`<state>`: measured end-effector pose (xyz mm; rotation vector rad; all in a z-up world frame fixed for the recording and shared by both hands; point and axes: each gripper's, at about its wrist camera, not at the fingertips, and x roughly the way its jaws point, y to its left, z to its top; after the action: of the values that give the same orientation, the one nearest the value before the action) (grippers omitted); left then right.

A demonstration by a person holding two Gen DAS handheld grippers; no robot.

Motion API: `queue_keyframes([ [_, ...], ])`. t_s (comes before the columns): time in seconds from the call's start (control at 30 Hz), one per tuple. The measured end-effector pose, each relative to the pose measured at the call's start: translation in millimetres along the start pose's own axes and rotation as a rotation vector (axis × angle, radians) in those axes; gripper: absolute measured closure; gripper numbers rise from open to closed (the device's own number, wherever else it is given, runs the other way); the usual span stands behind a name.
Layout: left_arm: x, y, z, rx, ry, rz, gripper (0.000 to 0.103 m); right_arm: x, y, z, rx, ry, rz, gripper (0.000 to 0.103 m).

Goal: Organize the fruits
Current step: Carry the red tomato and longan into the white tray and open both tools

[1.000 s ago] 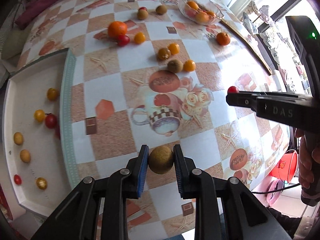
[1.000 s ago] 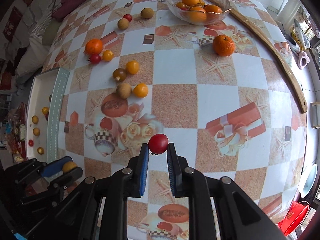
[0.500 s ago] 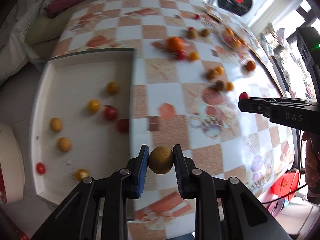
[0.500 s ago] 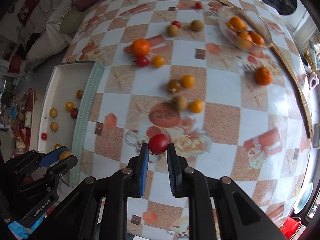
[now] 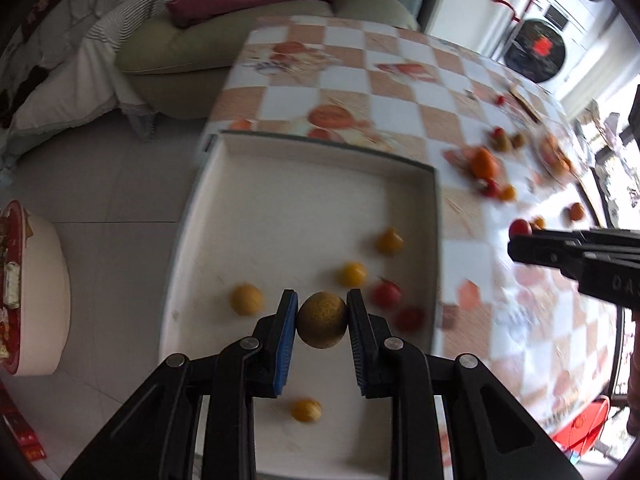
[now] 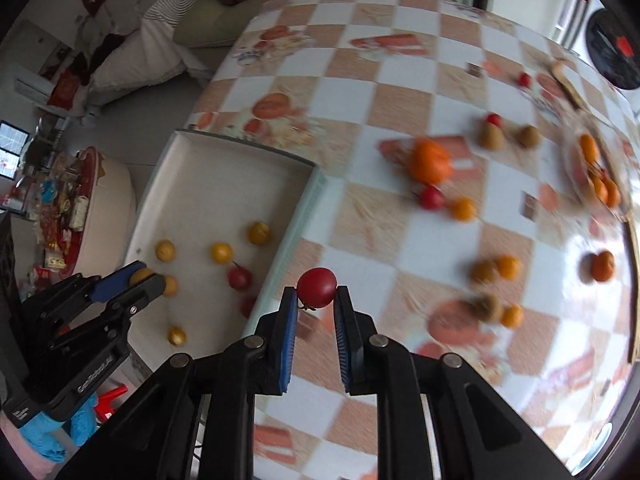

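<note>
The checked tabletop (image 6: 400, 92) fills most of my right wrist view, with loose fruit blurred across its right half. The white tray (image 5: 280, 184) takes the middle of my left wrist view, butted against the tabletop's edge, with several small yellow and red fruits in its lower half.

My left hand-held gripper (image 5: 322, 318) is clenched on a brown-green round fruit (image 5: 322, 319), which hangs over the tray, low in the frame's centre. My right hand-held gripper (image 6: 316, 298) is clamped on a red cherry tomato (image 6: 317, 287), sitting over the tabletop just beside the tray's near rim, not yet over the tray floor.

The risks as I judge them: the tomato is pinched only at the fingertips, so a jolt could squirt it out onto the tabletop or off the edge to the floor (image 5: 100, 200). Letting go of either fruit from height could make it bounce or roll into the fruit already lying there. The two tools are near each other and could knock together over the tray.
</note>
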<state>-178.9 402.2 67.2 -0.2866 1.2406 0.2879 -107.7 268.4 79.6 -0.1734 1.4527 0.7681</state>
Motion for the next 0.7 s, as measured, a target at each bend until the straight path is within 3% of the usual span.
queue_keyframes([
  [0.33,45.5,26.6,39.2,-0.020,0.009,0.073,0.076,43.3,33.2,43.0,-0.011,0.042,0.025,0.083],
  [0.7,79.3,32.9,47.7,-0.024,0.055,0.108,0.076,83.4,38.9,63.8,-0.002,0.085,-0.006,0.083],
])
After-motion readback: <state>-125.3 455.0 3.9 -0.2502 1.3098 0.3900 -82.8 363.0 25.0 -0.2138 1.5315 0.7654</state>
